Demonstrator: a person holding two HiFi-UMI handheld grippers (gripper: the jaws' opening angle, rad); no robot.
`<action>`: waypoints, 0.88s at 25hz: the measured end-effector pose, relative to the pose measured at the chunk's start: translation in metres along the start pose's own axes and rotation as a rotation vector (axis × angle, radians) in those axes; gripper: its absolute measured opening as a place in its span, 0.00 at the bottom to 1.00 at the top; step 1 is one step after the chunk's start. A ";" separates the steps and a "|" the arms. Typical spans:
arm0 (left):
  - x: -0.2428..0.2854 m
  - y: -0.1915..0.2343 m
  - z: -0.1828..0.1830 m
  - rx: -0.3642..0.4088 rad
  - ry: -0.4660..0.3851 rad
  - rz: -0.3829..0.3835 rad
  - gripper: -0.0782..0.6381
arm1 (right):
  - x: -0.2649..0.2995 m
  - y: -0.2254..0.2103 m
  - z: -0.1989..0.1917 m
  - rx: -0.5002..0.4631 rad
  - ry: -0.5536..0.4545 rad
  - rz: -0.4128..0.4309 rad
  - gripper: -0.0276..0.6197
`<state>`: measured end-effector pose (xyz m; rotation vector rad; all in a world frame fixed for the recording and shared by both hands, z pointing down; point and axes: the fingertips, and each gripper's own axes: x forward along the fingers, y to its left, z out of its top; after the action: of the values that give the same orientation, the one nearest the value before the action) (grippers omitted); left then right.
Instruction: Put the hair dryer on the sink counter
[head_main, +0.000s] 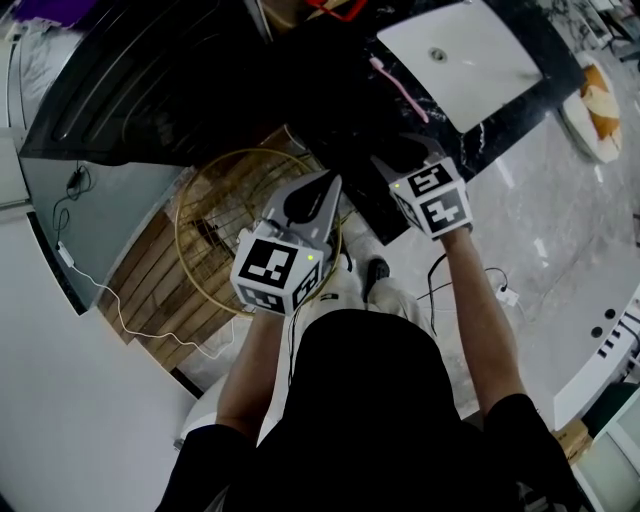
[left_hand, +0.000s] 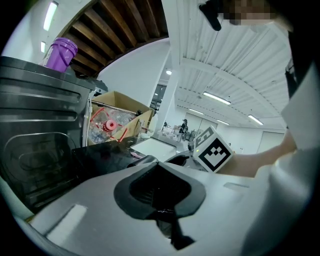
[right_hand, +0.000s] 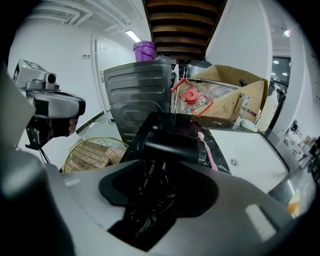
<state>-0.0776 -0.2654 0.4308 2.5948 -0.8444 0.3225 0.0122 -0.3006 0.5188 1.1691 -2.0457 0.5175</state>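
In the right gripper view the black hair dryer (right_hand: 170, 145) lies crosswise just in front of my right gripper (right_hand: 167, 167), its bundled cord (right_hand: 150, 200) hanging down into the jaw opening. It sits over the near edge of the black sink counter (right_hand: 216, 150). In the head view my right gripper (head_main: 405, 152) is at that counter edge (head_main: 330, 110), its dark fingers spread and open. My left gripper (head_main: 325, 190) hovers over a gold wire basket (head_main: 215, 235) with nothing between its jaws; how far they are parted is not visible.
A white sink (head_main: 465, 55) is set into the counter's right end, with a pink toothbrush (head_main: 400, 90) beside it. A dark ribbed appliance (head_main: 150, 80) stands left of the counter, a purple cup (right_hand: 144, 50) on top. Behind is a cardboard box (right_hand: 225, 95). A white cable (head_main: 110, 310) trails across the floor.
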 end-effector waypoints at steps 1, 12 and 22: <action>-0.001 -0.002 0.000 0.002 0.000 0.004 0.11 | -0.004 0.000 0.001 0.000 -0.009 0.000 0.35; -0.008 -0.044 -0.004 0.019 -0.006 0.043 0.11 | -0.062 0.013 -0.012 -0.028 -0.098 0.022 0.20; -0.030 -0.098 -0.010 0.034 -0.036 0.089 0.11 | -0.119 0.034 -0.029 -0.062 -0.204 0.039 0.11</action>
<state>-0.0428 -0.1727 0.4012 2.6065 -0.9766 0.3184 0.0344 -0.1963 0.4492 1.1877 -2.2452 0.3624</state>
